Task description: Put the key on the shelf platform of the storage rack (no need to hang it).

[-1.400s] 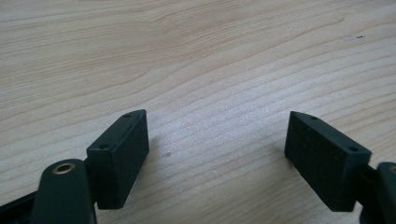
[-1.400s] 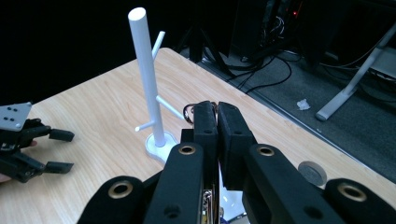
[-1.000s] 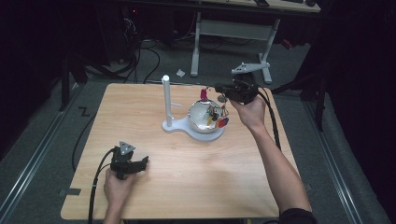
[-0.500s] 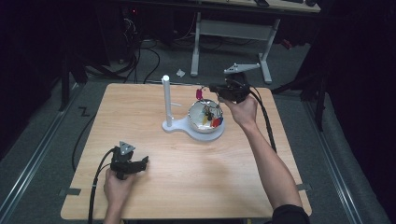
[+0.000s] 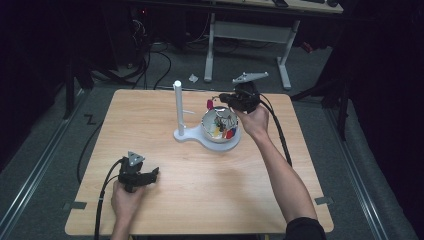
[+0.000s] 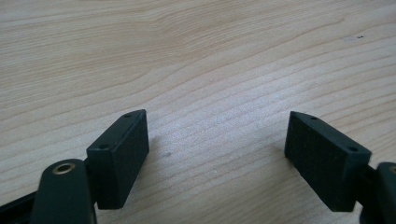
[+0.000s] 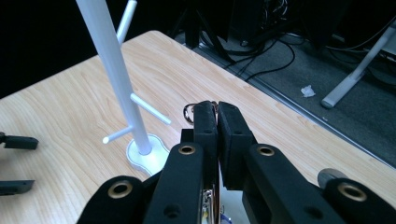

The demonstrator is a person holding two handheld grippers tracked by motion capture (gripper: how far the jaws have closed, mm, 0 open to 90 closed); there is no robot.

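Observation:
A white peg stand (image 5: pixel 177 102) rises from a base joined to a white bowl (image 5: pixel 235 141) that holds several coloured trinkets. My right gripper (image 5: pixel 220 99) hovers over the bowl's far rim, shut on a small metal key ring (image 7: pixel 188 111) from which a magenta tag (image 5: pixel 210 104) hangs. In the right gripper view, the stand's pole (image 7: pixel 108 65) and its short pegs (image 7: pixel 150 108) lie just ahead and to the left of my right gripper (image 7: pixel 217 111). My left gripper (image 5: pixel 152 174) rests on the table near the front left. In its own view the left gripper (image 6: pixel 217 151) is open over bare wood.
The wooden table (image 5: pixel 165 197) has dark floor all around it. Cables (image 5: pixel 150 60) and a white desk frame (image 5: pixel 250 30) stand beyond its far edge. The left gripper's open jaws also appear in the right gripper view at the far left edge.
My right gripper has drifted slightly left toward the stand, carrying the ring and tag with it. The left gripper has stayed where it was.

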